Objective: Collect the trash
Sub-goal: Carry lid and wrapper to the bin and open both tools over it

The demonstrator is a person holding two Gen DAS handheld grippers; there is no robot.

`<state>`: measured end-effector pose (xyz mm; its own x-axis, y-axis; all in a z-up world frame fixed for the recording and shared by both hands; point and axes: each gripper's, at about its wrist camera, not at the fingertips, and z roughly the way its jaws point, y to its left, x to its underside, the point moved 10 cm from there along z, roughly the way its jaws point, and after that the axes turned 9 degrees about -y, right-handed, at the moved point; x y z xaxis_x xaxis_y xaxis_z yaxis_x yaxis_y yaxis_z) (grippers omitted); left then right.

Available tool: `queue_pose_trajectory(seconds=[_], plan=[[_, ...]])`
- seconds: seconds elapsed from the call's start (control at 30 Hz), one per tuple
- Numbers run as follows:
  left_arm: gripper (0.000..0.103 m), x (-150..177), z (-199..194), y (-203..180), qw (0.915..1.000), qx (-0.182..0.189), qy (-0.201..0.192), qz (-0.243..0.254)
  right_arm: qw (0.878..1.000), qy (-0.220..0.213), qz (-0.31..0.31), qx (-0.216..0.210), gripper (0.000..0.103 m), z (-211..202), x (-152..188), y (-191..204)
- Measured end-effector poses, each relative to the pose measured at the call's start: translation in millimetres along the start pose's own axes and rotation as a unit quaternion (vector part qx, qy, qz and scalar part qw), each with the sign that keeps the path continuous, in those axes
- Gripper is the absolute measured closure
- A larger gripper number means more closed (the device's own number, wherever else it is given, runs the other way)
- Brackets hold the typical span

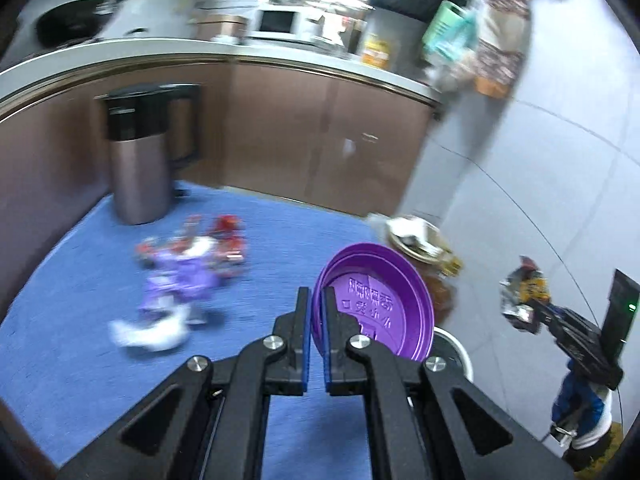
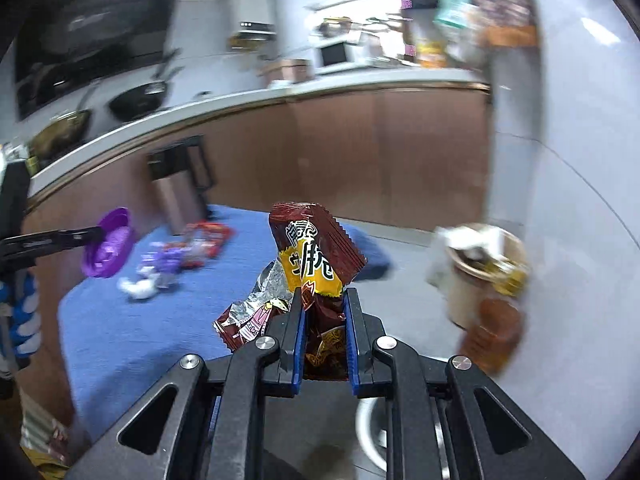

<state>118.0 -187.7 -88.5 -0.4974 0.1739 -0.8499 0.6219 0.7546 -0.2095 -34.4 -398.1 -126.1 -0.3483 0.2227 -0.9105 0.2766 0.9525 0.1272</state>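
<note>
- The left gripper (image 1: 316, 300) pinches the rim of a round purple plastic lid (image 1: 376, 300), which stands on edge between its jaws.
- The right gripper (image 2: 322, 300) clamps a crinkled brown-and-yellow snack wrapper (image 2: 316, 248), its long axis upright.
- A tan, already stuffed waste bin (image 2: 468, 292) stands on the grey floor ahead and to the right of both; the right hand looks nearer.
- More wrappers (image 1: 188, 264) lie on the blue mat (image 1: 80, 320), off to the left.
</note>
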Motion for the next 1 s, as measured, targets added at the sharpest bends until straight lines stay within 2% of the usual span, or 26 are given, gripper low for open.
queue_pose_trajectory(seconds=[0.13,0.27,0.43,0.53,0.6,0.77,0.8,0.87,0.93,1.0], plan=[[0.099,9.8,40.6,-63.2,0.9981,0.043,0.03,0.032,0.997,0.028,0.025,0.065,0.086,8.6,24.5,-55.4],[0.099,34.6,84.1,-120.3,0.9926,0.078,0.069,0.062,0.99,0.068,0.056,0.108,0.084,25.1,59.4,-101.0],[0.099,72.8,139.8,-181.6,0.9823,0.103,0.121,0.098,0.983,0.105,0.077,0.133,0.079,45.1,96.9,-133.7],[0.097,93.7,169.2,-204.4,0.9768,0.111,0.148,0.109,0.978,0.122,0.086,0.146,0.073,52.9,115.2,-153.9],[0.096,105.9,184.2,-217.1,0.9725,0.128,0.167,0.101,0.975,0.129,0.092,0.157,0.064,57.7,124.9,-163.6],[0.095,123.0,204.8,-232.3,0.9654,0.151,0.196,0.084,0.969,0.14,0.098,0.18,0.062,59.2,136.2,-180.0],[0.094,122.0,205.7,-232.0,0.9656,0.151,0.196,0.08,0.968,0.141,0.099,0.183,0.06,58.5,136.9,-182.2],[0.083,116.9,202.9,-229.3,0.9664,0.158,0.19,0.072,0.967,0.141,0.098,0.185,0.058,57.3,136.9,-183.0],[0.061,108.2,196.1,-224.3,0.969,0.159,0.178,0.062,0.967,0.142,0.095,0.189,0.056,57.3,137.7,-182.6],[0.059,99.5,186.7,-217.3,0.9718,0.158,0.166,0.054,0.967,0.141,0.094,0.19,0.052,56.9,136.5,-181.1]])
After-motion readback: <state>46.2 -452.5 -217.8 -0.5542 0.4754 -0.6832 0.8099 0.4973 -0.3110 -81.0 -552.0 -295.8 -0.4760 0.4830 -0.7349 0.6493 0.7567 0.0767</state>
